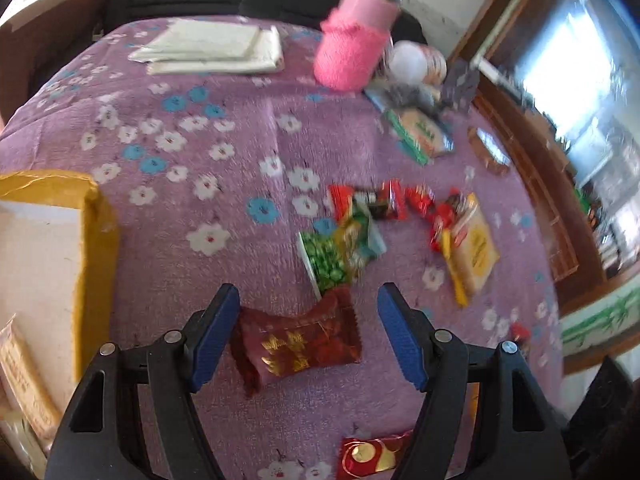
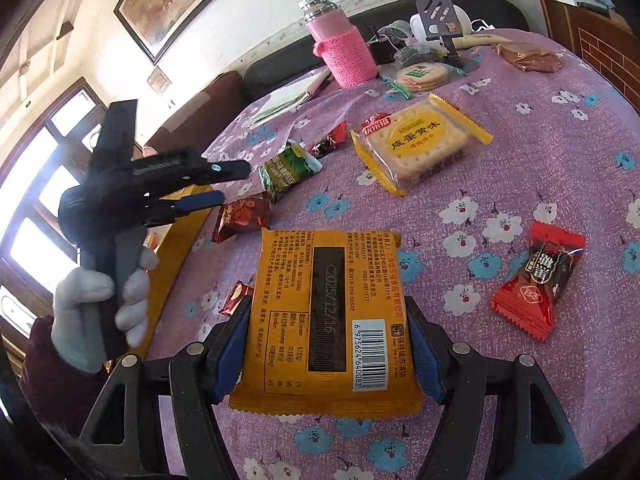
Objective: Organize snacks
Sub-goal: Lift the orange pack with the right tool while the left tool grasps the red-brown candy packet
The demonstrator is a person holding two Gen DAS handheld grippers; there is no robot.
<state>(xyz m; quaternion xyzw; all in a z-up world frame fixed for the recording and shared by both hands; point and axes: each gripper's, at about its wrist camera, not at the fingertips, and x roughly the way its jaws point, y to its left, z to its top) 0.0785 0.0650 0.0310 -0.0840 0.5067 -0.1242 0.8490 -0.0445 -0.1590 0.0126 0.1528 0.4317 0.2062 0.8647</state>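
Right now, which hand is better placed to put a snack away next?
Probably the right. The right claw already clamps the orange cracker packet, lifted off the table. The left claw is open, straddling the dark red candy without gripping it.

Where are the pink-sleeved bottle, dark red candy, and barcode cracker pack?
pink-sleeved bottle (image 2: 349, 60), right wrist view, knitted sleeve.
dark red candy (image 1: 298, 340), left wrist view, wrapper middle.
barcode cracker pack (image 2: 328, 312), right wrist view, orange back face.
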